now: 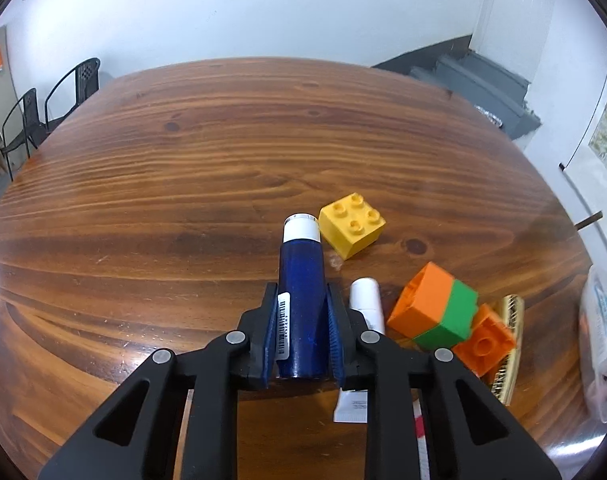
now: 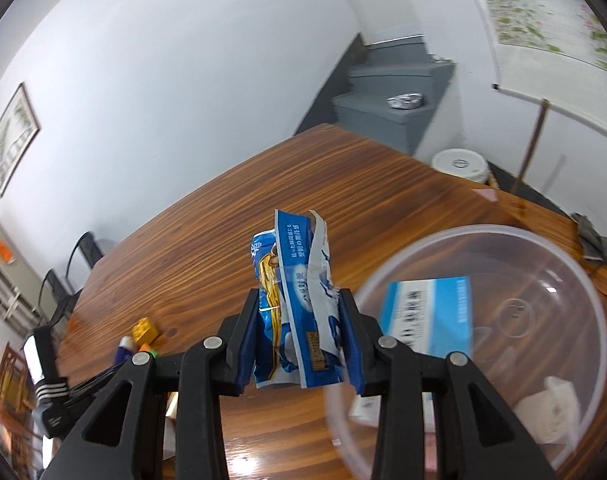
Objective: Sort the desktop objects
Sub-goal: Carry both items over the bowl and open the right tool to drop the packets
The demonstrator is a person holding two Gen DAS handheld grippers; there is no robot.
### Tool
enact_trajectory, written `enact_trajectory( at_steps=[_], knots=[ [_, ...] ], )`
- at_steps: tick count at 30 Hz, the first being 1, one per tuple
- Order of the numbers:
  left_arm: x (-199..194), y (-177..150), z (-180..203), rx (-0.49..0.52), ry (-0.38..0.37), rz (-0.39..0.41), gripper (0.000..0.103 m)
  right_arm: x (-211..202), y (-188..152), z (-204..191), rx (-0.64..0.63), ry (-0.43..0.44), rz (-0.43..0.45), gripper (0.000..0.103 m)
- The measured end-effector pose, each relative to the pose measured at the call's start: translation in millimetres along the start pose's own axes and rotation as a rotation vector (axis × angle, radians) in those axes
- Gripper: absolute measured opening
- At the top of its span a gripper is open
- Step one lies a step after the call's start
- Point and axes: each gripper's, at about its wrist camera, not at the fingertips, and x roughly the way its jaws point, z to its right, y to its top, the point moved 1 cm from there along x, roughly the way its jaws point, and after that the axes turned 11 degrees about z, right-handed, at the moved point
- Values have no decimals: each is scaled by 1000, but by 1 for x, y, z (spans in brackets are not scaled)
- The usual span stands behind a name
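My left gripper (image 1: 301, 300) is shut on a dark blue tube with a white cap (image 1: 301, 280), held above the wooden table (image 1: 183, 168). Beside it lie a yellow brick (image 1: 351, 230), a white tube (image 1: 368, 304), an orange-and-green brick stack (image 1: 435, 308) and an orange brick (image 1: 485, 344). My right gripper (image 2: 299, 308) is shut on a crumpled blue-and-white packet (image 2: 303, 304), held above the table next to a clear plastic bowl (image 2: 583, 280). The bowl holds a blue-and-white box (image 2: 431, 312) and a white piece (image 2: 559, 412).
A gold comb (image 1: 509, 348) lies under the orange brick. A white label (image 1: 351, 406) lies below my left fingers. In the right wrist view the left gripper's body (image 2: 51, 400) and the bricks (image 2: 143, 334) show at lower left. Chairs (image 1: 43, 108) stand past the table's left edge.
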Motion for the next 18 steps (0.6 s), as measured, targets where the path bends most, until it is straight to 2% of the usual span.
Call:
enact_trajectory(
  at_steps=[8,14,18],
  knots=[
    [-35,9,29,23,-70,66,24,-8,16,35,38,-106,29,41],
    [-64,8,66,64,-183,91,24,-14,24,66,49,-193,26,41],
    [-81,7,97,98,-262,98,24,-12,25,87,78,-220,7,41]
  ],
)
